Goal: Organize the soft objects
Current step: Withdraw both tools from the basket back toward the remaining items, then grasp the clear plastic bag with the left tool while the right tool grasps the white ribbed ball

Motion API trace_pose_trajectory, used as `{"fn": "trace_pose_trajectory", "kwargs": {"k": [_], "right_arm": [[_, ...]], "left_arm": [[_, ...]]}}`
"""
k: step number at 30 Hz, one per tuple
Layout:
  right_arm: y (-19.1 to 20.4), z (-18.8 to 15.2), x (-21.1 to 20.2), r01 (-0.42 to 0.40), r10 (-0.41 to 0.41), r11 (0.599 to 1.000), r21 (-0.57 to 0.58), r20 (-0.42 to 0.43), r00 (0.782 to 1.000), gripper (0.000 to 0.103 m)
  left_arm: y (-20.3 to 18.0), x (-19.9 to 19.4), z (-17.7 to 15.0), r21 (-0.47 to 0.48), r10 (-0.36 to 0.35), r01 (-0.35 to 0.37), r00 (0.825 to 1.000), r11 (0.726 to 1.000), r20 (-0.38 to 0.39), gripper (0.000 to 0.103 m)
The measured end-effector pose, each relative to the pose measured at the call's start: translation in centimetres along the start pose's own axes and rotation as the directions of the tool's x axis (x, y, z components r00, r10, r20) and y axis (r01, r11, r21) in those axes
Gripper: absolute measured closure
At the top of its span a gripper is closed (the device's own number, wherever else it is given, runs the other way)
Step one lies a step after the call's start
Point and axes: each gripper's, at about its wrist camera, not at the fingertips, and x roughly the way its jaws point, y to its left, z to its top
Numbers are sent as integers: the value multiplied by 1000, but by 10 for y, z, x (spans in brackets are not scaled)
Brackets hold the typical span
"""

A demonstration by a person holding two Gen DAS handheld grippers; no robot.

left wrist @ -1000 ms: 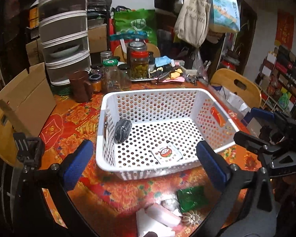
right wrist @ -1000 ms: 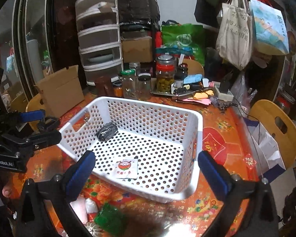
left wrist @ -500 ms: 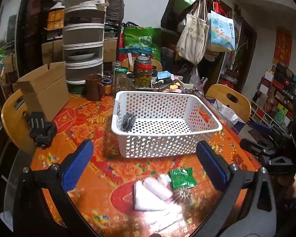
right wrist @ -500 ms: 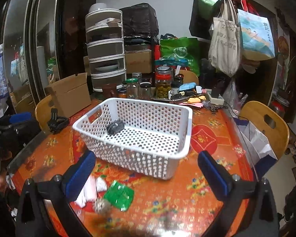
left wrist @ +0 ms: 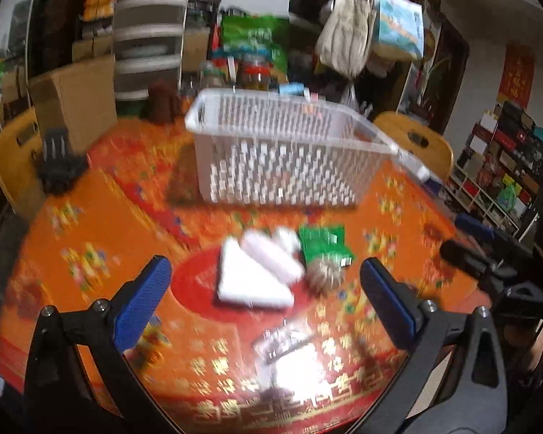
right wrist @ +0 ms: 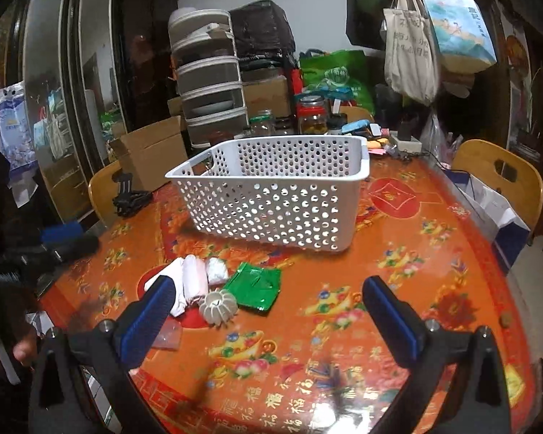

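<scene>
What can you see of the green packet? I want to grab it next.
The green packet is a flat, shiny, crinkled foil-like pouch lying on the orange tablecloth in front of the white basket. Neither gripper holds it. A ribbed white ball sits against its near-left corner; the wrapped white roll lies just left.

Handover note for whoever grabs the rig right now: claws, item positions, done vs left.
Left claw: open, empty, above the pile.
Right claw: open, empty, over the table's near side.
Basket: mid-table; its contents can't be seen from here.
Loose in front of it: white folded cloth, pink roll, small white bundle, green packet, white ribbed ball.
Done: nothing confirmed.
Left: move all five into the basket.
</scene>
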Motion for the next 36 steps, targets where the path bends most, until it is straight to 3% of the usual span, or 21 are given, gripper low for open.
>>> {"fn": "trace_pose_trajectory", "kwargs": {"k": [9, 20, 25, 27, 30, 36], "right_arm": [[-11, -24, 15, 2, 1, 998, 69, -37, 999, 8], [1, -29, 30, 32, -28, 998, 51, -67, 997, 18], [1, -30, 35, 51, -47, 997, 59, -70, 996, 18], [3, -30, 38, 50, -45, 997, 58, -75, 996, 18], [8, -30, 43, 39, -34, 998, 53, -83, 996, 18], [20, -31, 55, -2, 6, 999, 37, -104, 995, 18]], "left_arm": [[-4, 45, -53, -18, 5, -7, 996, 1000, -93, 0], [-19, 69, -71, 11, 10, -8, 992, 1000, -127, 6], [-21, 73, -71, 23, 33, -31, 992, 999, -119, 19], [-23, 73, -71, 43, 58, -54, 992, 998, -111, 34], [-25, 73, -72, 61, 72, -65, 992, 996, -102, 48], [-17, 71, -72, 52, 45, -40, 995, 998, -88, 49]]}}
